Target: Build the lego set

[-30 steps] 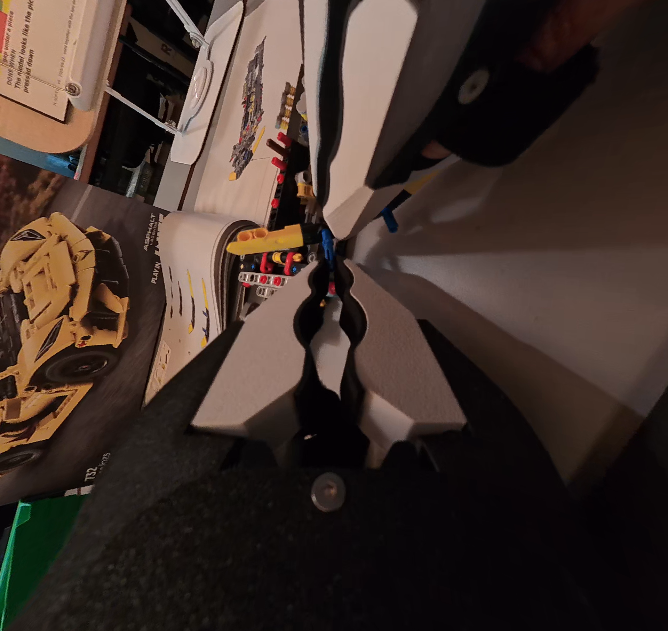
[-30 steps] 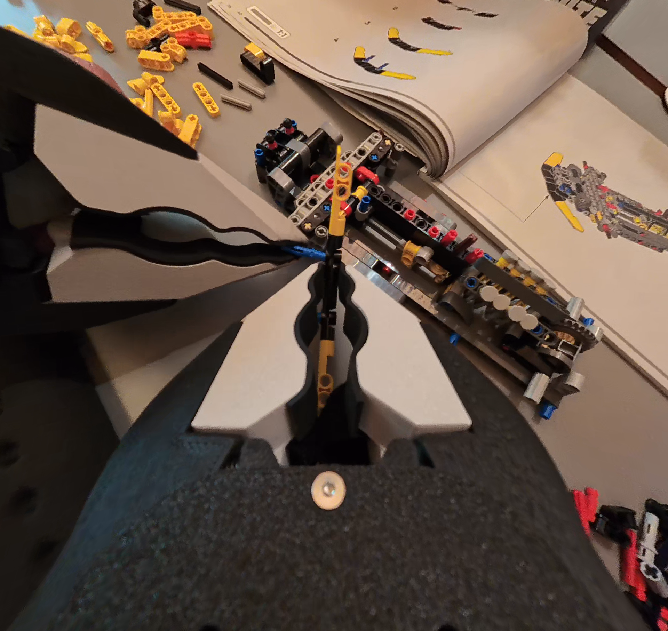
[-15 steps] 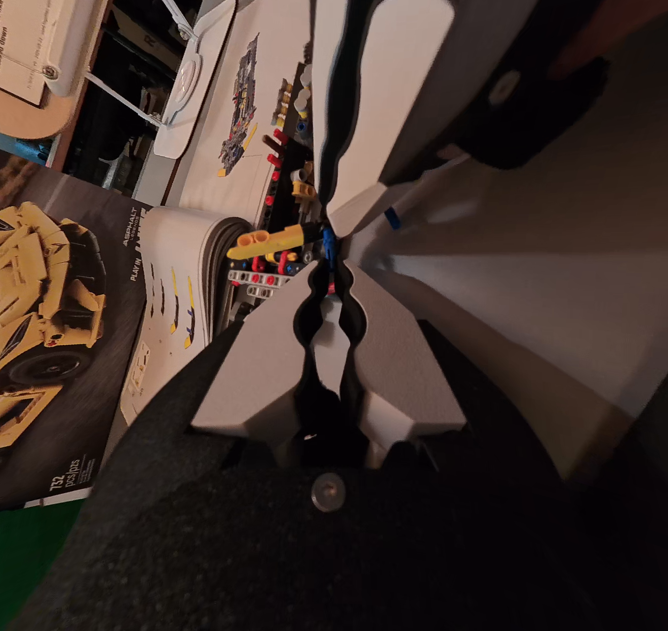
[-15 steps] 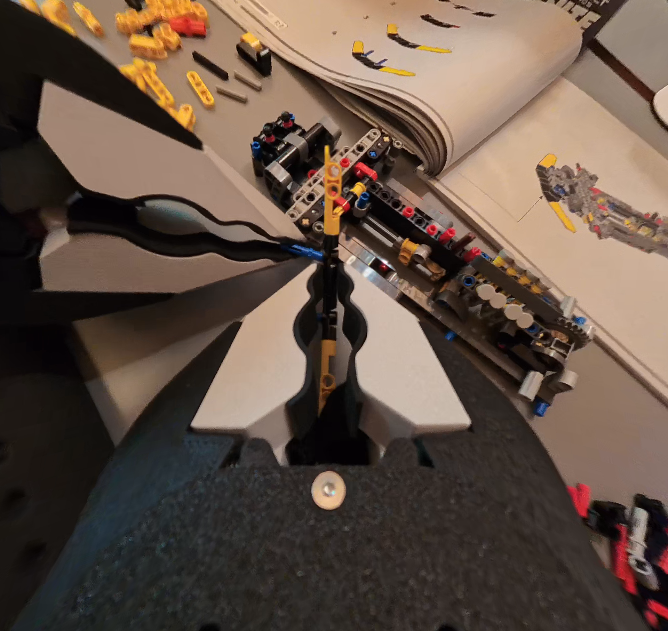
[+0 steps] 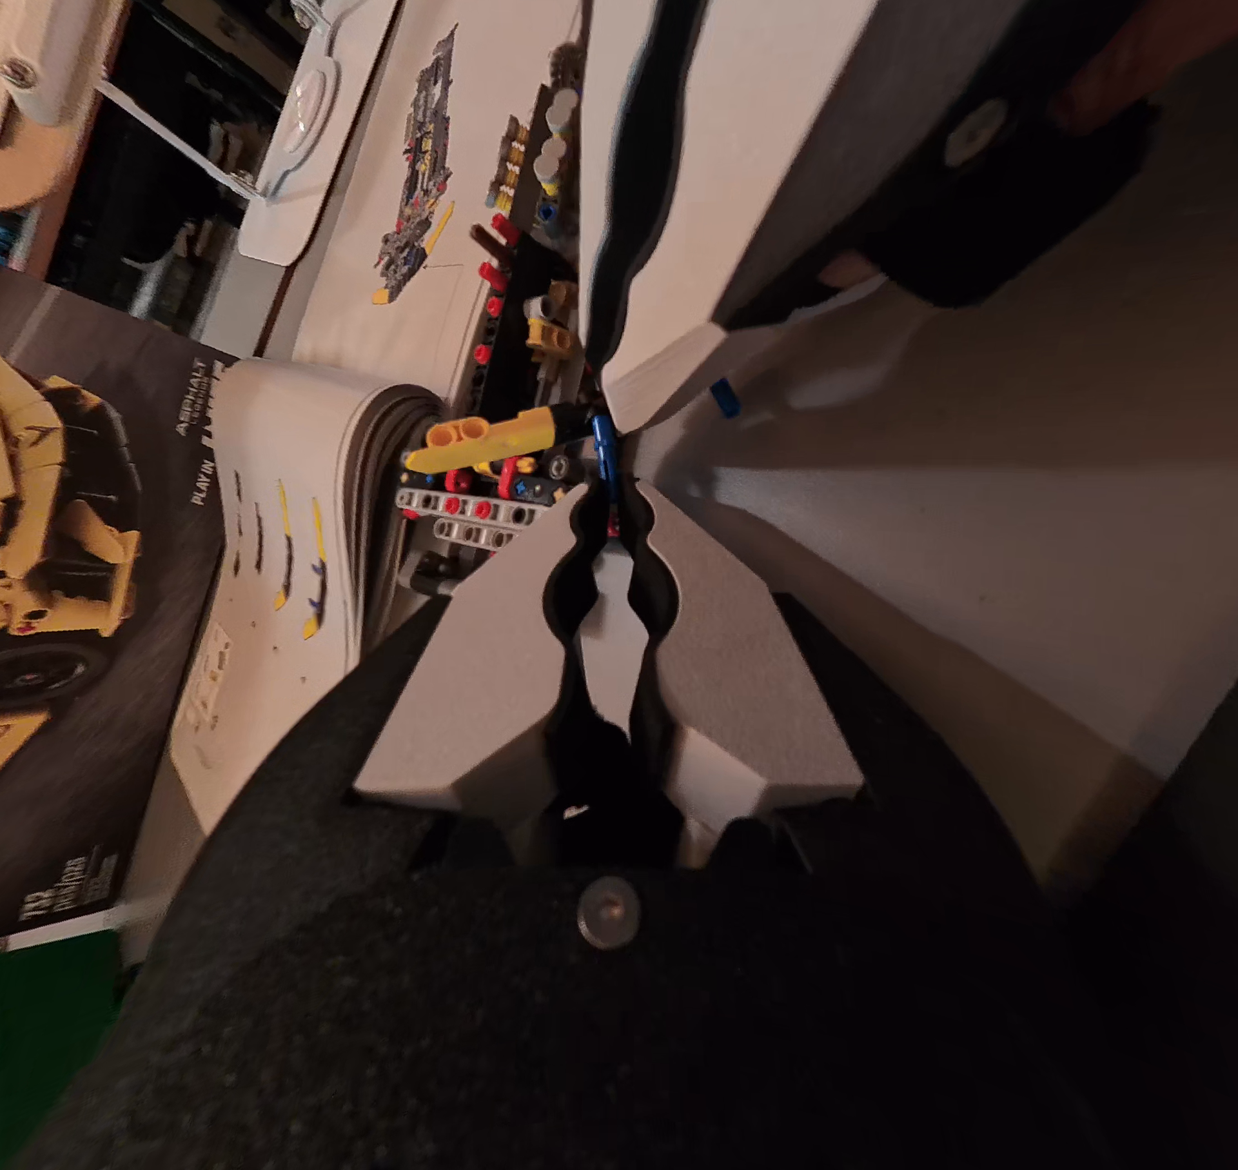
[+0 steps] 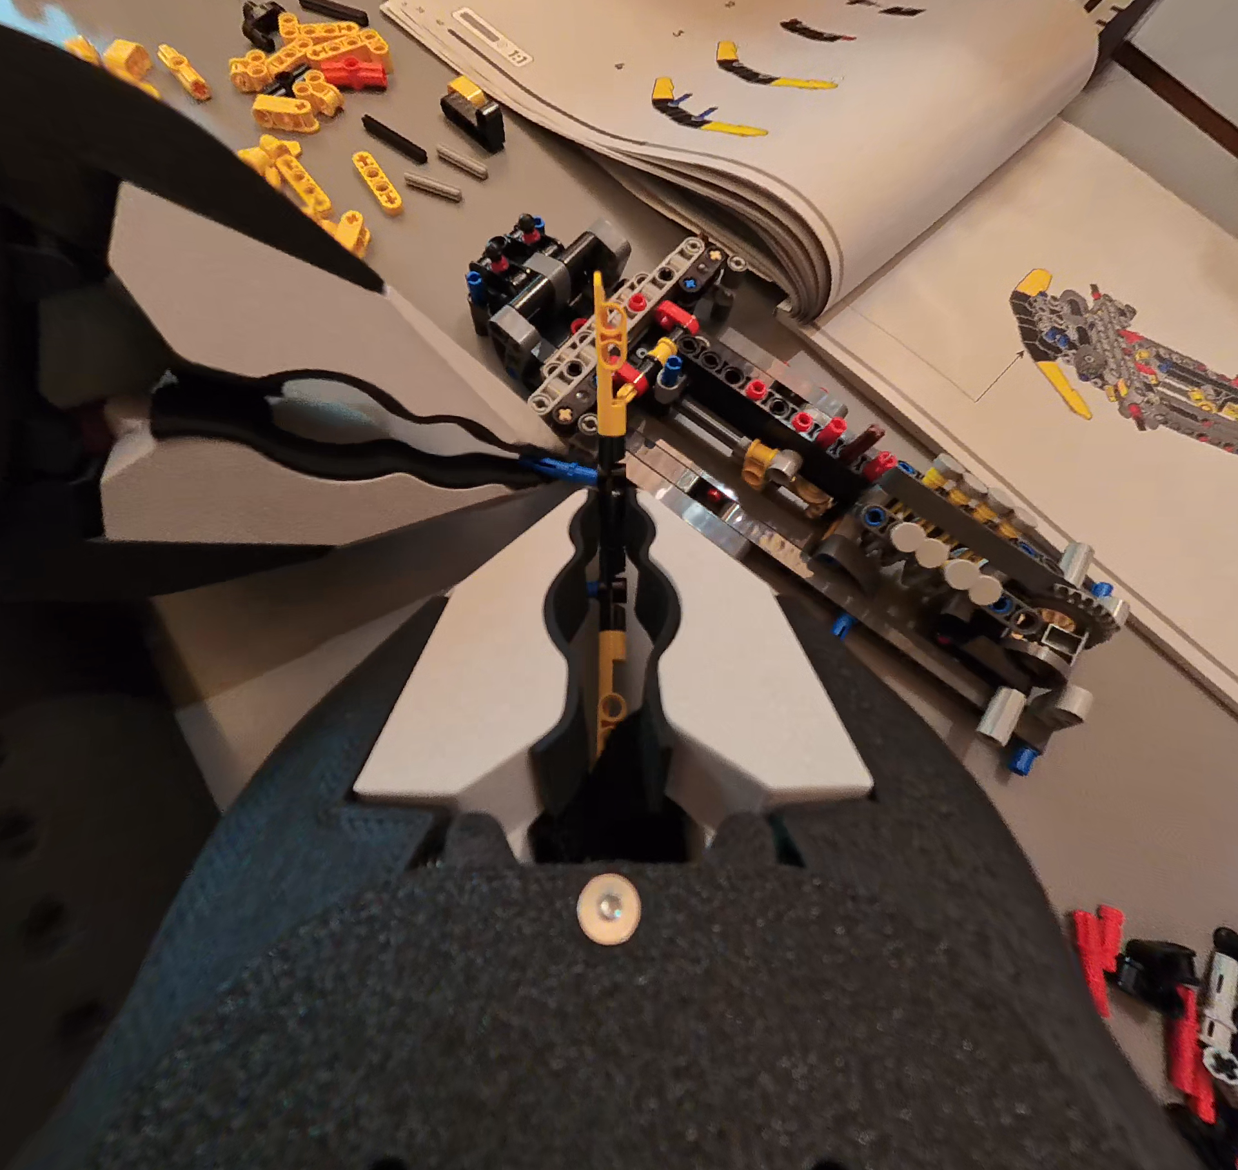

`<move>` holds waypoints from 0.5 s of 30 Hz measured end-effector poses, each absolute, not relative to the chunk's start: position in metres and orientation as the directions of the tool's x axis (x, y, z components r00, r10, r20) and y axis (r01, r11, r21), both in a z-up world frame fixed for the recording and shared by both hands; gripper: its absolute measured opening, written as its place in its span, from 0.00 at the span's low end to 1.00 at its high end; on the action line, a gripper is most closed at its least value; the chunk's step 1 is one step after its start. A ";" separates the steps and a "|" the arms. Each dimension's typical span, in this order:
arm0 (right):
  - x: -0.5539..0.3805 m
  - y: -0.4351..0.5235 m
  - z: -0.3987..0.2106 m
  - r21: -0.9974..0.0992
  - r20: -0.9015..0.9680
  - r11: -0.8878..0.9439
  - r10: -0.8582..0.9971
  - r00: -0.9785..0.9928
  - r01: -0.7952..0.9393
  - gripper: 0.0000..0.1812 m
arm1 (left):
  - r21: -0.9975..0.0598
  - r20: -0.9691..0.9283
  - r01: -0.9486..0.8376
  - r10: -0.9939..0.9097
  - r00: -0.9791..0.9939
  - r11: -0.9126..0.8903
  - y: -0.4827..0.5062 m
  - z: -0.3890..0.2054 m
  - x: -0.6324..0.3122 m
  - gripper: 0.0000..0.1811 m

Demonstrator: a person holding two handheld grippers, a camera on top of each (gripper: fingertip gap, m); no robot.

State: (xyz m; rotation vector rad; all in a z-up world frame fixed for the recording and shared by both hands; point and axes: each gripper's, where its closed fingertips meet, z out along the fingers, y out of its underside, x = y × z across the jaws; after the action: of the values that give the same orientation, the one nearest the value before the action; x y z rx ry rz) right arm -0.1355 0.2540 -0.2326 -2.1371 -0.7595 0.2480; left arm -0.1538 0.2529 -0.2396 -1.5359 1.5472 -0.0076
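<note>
Right claw (image 6: pixel 606 501): pinching the yellow-black beam (image 6: pixel 608 374) upright.
Left claw (image 5: pixel 606 488): pinching blue pin (image 5: pixel 603 444), entering from 9 o'clock.
Tip: align pin with hole, push squarely.

Dim warm light, deep shadows, wide-angle warping at edges, perhaps slight motion blur.

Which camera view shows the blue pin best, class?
The right wrist view: the blue pin lies side-on, held by the left gripper against the yellow-and-black piece. The left wrist view shows it foreshortened.
</note>
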 end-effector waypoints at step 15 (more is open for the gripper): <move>-0.135 0.255 -0.208 -0.765 0.385 -0.225 0.592 0.708 0.604 0.03 | -0.826 0.323 -0.439 -0.935 0.144 -0.353 0.222 -0.214 -0.138 0.01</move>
State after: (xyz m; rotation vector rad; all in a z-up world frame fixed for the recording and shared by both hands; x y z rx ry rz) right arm -0.1355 0.2553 -0.2082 -1.8998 -0.9275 -0.0141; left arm -0.1383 0.2219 -0.2140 -1.8693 1.3114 -1.1551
